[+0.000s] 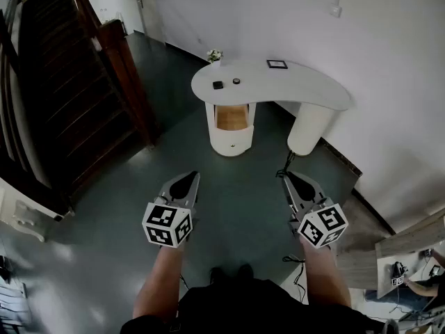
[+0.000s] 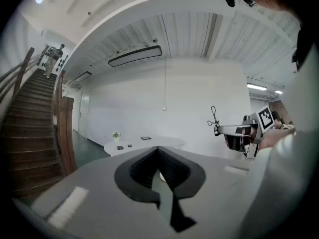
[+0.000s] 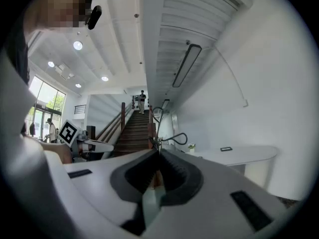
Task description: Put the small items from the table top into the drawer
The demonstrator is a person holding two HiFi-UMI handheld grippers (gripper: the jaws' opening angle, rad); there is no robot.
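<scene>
Tabletop well ahead, long axis left-right. Drawer under its left end, open toward us. Left claw, right claw: both closed, empty. Block and round bit sit above the drawer, too small to read an axis. Risk: closed claws could knock them off on approach.

— Small items?
— Two, both dark: flat square piece and round piece, side by side on the white table top, well ahead of the left claw.
— And the drawer?
— Pulled open just under those two, pale wood inside, well ahead, between the left claw and the right claw.
</scene>
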